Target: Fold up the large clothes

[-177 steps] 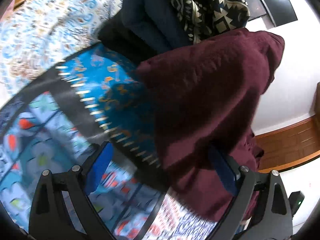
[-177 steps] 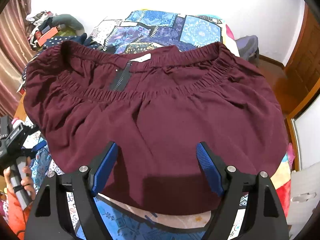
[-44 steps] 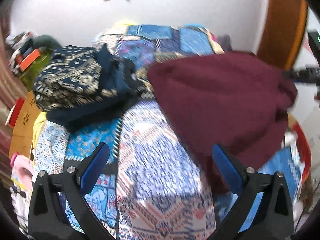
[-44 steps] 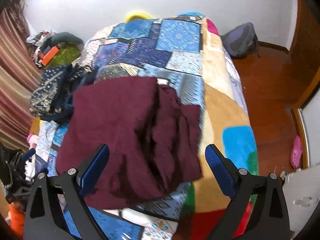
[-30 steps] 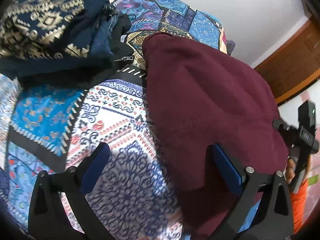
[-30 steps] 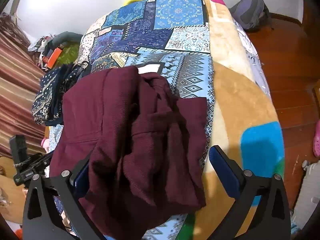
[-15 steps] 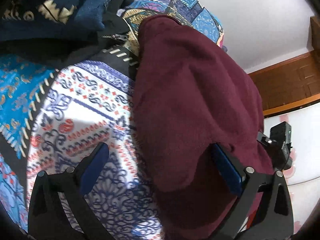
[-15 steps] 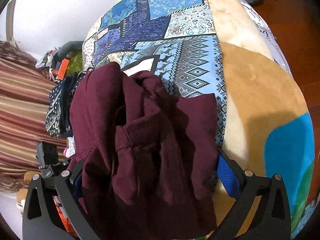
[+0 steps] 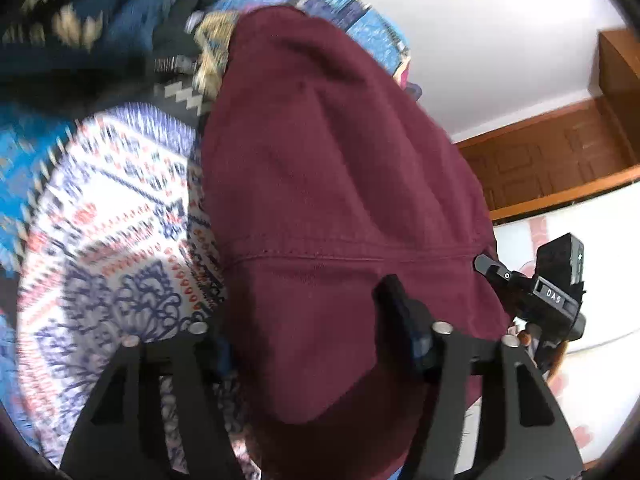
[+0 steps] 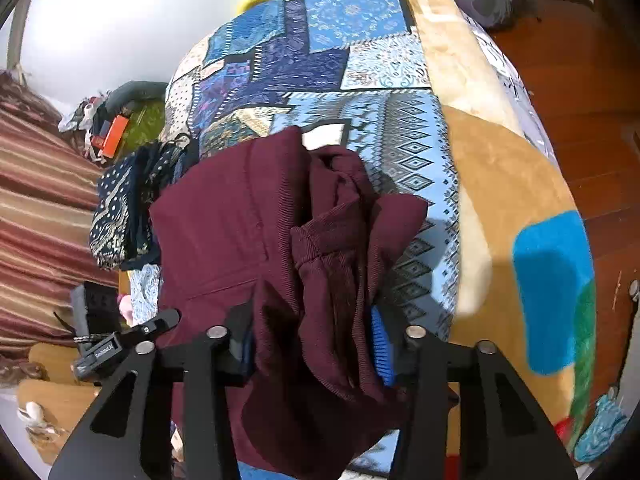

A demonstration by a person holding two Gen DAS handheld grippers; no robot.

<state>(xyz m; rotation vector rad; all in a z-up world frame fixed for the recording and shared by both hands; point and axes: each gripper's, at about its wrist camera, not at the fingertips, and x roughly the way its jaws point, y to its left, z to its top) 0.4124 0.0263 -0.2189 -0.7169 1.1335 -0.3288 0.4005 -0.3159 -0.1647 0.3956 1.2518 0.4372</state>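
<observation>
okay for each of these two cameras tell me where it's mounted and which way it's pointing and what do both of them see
Left wrist: on the left hand-held gripper, facing along its fingers at the maroon garment it clamps; the right hand-held gripper shows at the right edge.
Right wrist: on the right hand-held gripper, looking down the patchwork bedspread, jaws closed on bunched maroon cloth.
Shared: the garment and the dark patterned clothes pile.

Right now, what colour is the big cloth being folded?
Dark maroon, plain with no pattern. The cloth shows best in the right wrist view.
</observation>
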